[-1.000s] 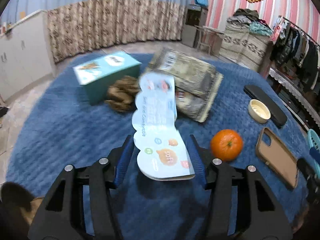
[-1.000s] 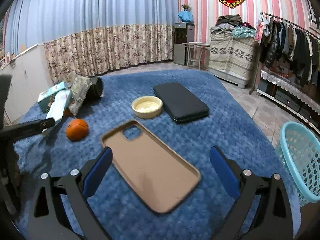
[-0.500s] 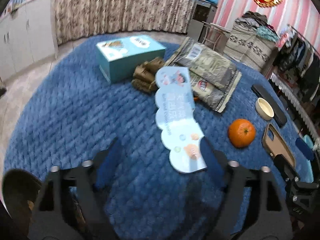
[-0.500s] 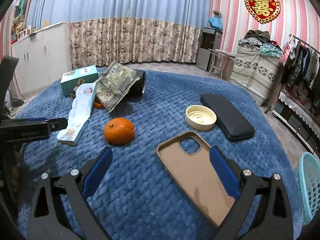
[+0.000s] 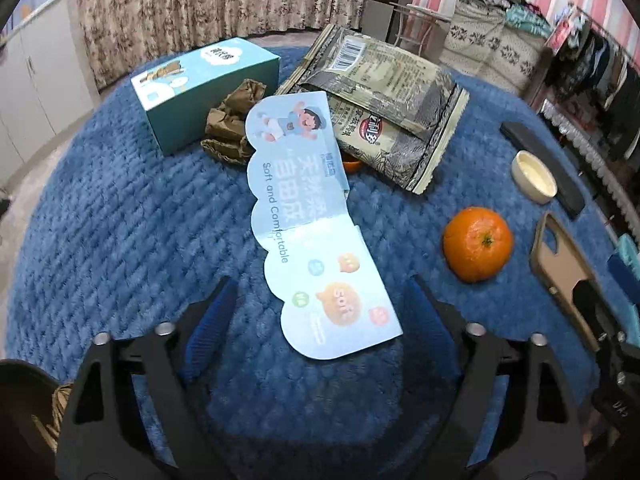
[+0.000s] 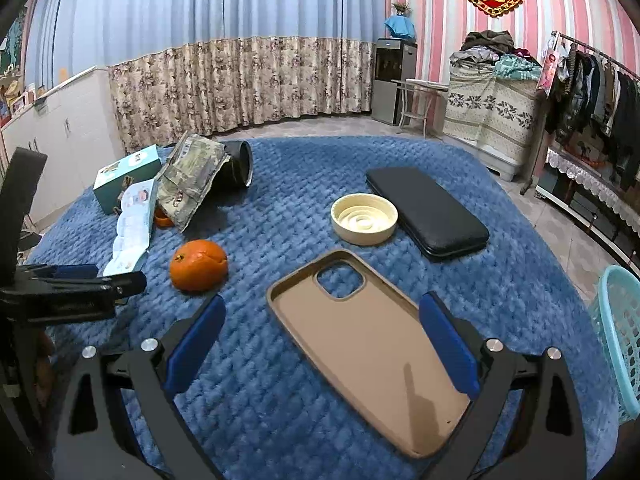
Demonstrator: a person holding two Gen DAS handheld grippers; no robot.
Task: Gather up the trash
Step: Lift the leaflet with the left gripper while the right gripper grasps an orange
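Left wrist view: left gripper (image 5: 316, 312) spread wide, holding nothing, low over the blue blanket (image 5: 120, 216). The near end of the light-blue paper package (image 5: 308, 236) lies flat between its fingers; whether they touch it is unclear. Far end rests against a crumpled brown paper wad (image 5: 232, 124) and a snack bag (image 5: 384, 108). Teal box (image 5: 200, 88) far left. Orange (image 5: 478, 244) to the right, cream lid (image 5: 534, 176) and tan phone case (image 5: 564, 276) further right.

Right wrist view: right gripper (image 6: 320, 344) also wide apart, empty, straddling the phone case (image 6: 372, 344). Black case (image 6: 428, 208) beside the lid (image 6: 364, 218). Teal basket (image 6: 622, 340) at right edge, off the blanket. Paper package (image 6: 134, 228) far left.
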